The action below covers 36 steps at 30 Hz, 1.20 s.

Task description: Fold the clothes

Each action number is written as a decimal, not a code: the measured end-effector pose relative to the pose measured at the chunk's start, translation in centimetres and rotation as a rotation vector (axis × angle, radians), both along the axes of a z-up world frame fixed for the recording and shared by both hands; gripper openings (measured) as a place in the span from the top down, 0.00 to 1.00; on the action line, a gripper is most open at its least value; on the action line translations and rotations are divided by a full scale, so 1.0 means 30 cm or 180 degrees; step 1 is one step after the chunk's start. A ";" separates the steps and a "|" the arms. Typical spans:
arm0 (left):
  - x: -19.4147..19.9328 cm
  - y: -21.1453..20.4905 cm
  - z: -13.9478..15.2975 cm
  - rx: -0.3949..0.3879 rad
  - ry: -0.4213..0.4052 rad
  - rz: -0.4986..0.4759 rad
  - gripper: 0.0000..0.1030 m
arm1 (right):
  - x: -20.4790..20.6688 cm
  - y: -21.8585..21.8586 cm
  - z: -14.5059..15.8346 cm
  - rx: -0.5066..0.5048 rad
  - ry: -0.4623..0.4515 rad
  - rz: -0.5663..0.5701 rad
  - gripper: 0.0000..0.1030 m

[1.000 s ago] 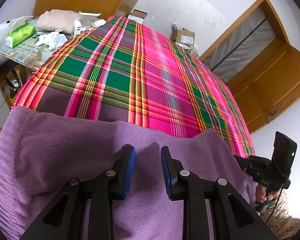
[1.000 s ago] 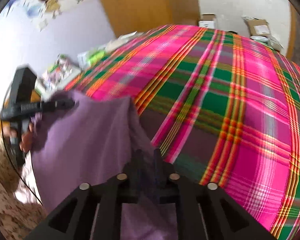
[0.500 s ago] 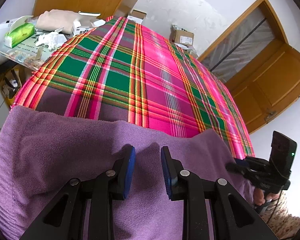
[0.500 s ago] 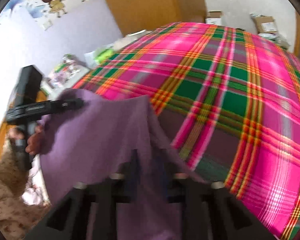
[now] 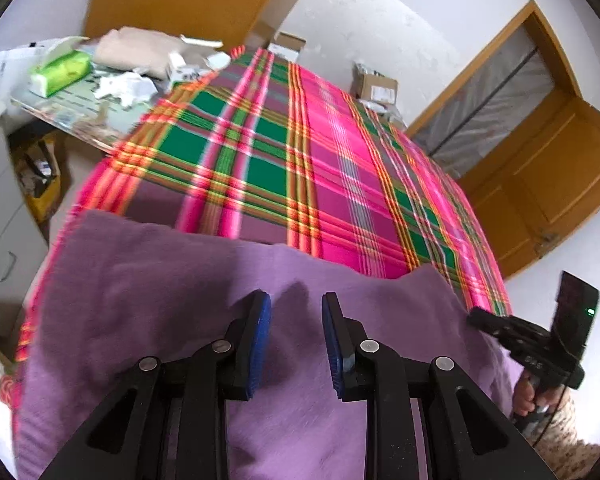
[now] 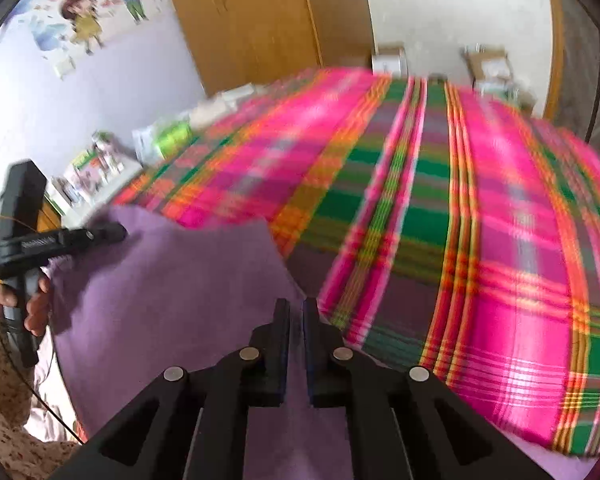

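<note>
Bedroom, pink-green plaid bedspread [image 5: 324, 168] over the bed, wooden door [image 5: 548, 188] at right, cluttered side table [image 5: 84, 92] far left. Purple garment [image 5: 172, 300] draped over the near edge of the bed, spanning both views. Left gripper [image 5: 296, 332] level above the cloth, blue pads apart, nothing between them. Right gripper [image 6: 296, 344] nearly closed, pinching a fold of the garment at its right corner; view motion-blurred. Hand [image 6: 32, 304] wrapped on the left handle, seen at left from the right wrist. Cartoon wall stickers [image 6: 100, 8] far left.
</note>
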<state>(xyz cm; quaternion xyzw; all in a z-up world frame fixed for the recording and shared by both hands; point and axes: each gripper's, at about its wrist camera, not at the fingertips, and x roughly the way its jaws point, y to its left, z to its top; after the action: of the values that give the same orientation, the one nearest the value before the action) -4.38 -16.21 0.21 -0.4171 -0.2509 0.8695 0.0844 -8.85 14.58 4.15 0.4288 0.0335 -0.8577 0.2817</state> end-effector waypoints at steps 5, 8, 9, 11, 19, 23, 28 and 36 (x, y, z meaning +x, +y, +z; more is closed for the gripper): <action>0.092 -0.056 0.001 -0.0016 0.0038 0.0138 0.74 | 0.128 -0.051 0.002 -0.0011 0.0102 0.0163 0.94; 0.147 -0.089 0.001 -0.0026 0.0061 0.0221 0.74 | 0.153 -0.066 -0.058 0.0167 -0.0005 0.0056 0.94; 0.165 -0.100 0.001 -0.0029 0.0069 0.0248 0.74 | 0.157 -0.062 -0.070 0.0151 -0.0036 0.0003 0.94; 0.202 -0.122 0.001 -0.0036 0.0084 0.0303 0.74 | 0.165 -0.054 -0.091 0.0120 -0.0096 -0.0106 0.93; 0.309 -0.205 -0.013 0.0036 0.0182 0.0475 0.74 | 0.272 -0.131 -0.034 -0.0005 0.0084 -0.0067 0.89; 0.336 -0.198 -0.003 -0.0102 0.0229 0.0478 0.74 | 0.318 -0.202 -0.077 0.0108 0.0016 -0.0030 0.88; 0.373 -0.228 0.016 -0.0125 0.0298 0.0571 0.74 | 0.347 -0.257 -0.061 -0.0013 0.0019 -0.0056 0.85; 0.439 -0.310 -0.007 -0.0088 0.0259 0.0789 0.74 | 0.396 -0.472 -0.100 -0.0059 -0.0019 0.0356 0.84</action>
<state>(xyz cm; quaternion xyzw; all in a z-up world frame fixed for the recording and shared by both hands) 8.79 -25.52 -0.01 -0.3483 -0.2849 0.8928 -0.0194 3.03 0.43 1.17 0.4261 0.0486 -0.8397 0.3332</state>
